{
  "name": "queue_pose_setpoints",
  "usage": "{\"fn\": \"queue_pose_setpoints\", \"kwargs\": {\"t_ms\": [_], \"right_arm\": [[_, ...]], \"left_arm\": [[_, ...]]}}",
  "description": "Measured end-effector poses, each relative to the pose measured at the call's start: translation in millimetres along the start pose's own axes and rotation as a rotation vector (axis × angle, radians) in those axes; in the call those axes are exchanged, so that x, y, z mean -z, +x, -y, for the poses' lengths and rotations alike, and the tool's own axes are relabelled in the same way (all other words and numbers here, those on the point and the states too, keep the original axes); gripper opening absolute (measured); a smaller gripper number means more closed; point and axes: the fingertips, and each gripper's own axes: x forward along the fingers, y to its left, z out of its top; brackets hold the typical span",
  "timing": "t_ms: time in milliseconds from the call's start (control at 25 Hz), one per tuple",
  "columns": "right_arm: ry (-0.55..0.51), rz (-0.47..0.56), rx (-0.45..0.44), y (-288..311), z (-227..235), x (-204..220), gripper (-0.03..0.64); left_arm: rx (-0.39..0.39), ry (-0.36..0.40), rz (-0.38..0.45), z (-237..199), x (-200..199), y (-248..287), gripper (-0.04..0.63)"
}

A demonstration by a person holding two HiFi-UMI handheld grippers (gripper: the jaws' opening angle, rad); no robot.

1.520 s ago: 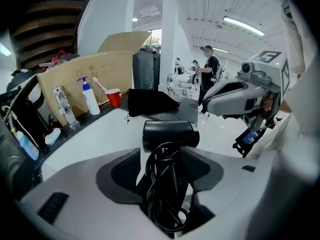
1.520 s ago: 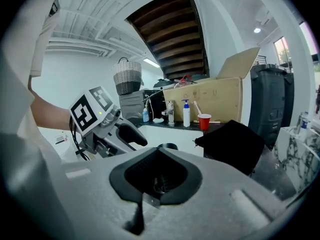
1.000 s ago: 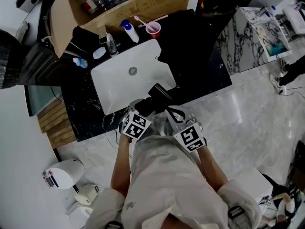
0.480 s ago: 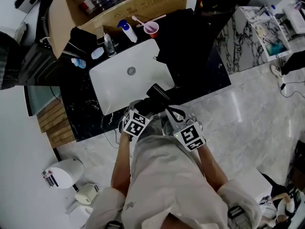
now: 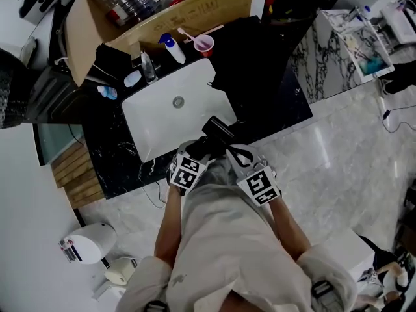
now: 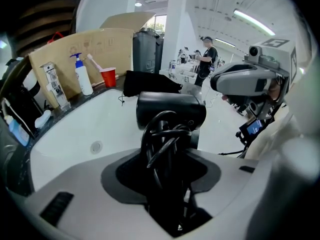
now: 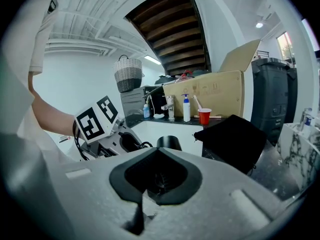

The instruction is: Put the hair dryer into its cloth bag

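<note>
hair dryer [image 6: 170,110]: black, cord-wrapped handle; left hand-held gripper [image 6: 169,184] just closing on it; right hand-held gripper [image 7: 156,178] closed.

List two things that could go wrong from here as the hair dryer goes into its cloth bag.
1. The jaws of the left gripper have just been closing on the hair dryer over its wound cord. On those loops the grip may slip and drop it into the sink.
2. The cloth bag lies slumped on the counter beyond the sink, no open mouth showing, so the hair dryer may snag.
</note>
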Motion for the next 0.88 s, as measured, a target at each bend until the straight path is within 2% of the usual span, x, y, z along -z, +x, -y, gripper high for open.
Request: {"fn": "queue_pose_setpoints", "kwargs": {"t_ms": [880], "right_arm": [[0.032, -0.037, 0.154, 8, 62, -12, 0.005]], "left_arm": [[0.084, 0.064, 0.054, -4, -47, 0, 0.195]]}}
